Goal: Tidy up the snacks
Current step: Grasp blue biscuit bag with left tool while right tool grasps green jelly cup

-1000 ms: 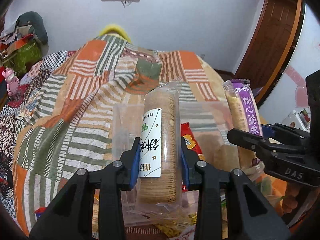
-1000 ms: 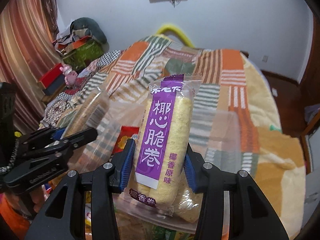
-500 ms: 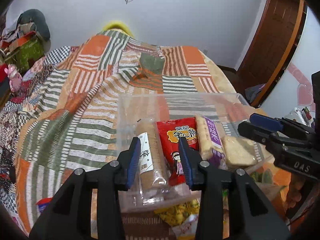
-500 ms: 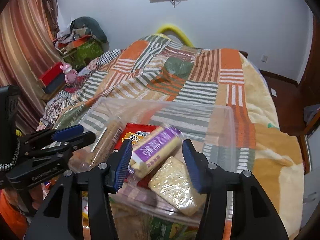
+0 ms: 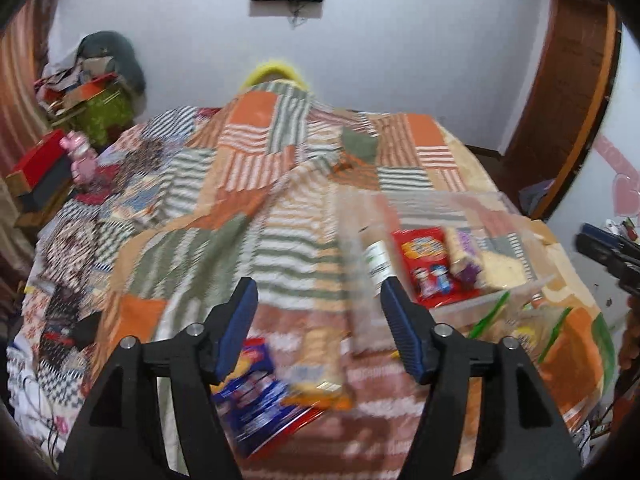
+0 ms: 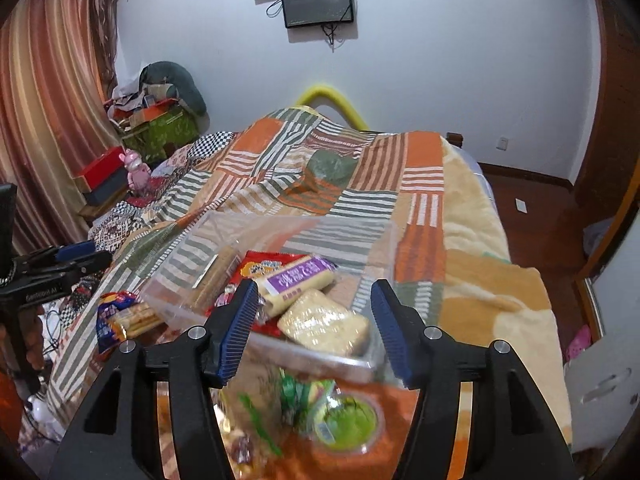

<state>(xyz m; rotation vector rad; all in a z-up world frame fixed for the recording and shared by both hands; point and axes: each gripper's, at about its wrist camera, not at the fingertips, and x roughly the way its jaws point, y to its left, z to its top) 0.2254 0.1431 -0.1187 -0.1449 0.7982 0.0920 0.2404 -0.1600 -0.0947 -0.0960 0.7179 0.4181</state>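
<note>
Patchwork quilt (image 6: pixel 320 184) – clear bin (image 6: pixel 384 236) on it, wall TV (image 6: pixel 318 2).

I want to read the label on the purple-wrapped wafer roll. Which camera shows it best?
The right wrist view: the purple-wrapped wafer roll lies sharp inside the clear plastic bin, label upward. The left wrist view shows it small, blurred and far right.

Patchwork-quilted bed (image 6: pixel 424 184) — clear snack bin (image 6: pixel 384 236), blue packet (image 5: pixel 256 404), green-wrapped sweets (image 6: pixel 344 420) directly on it.
</note>
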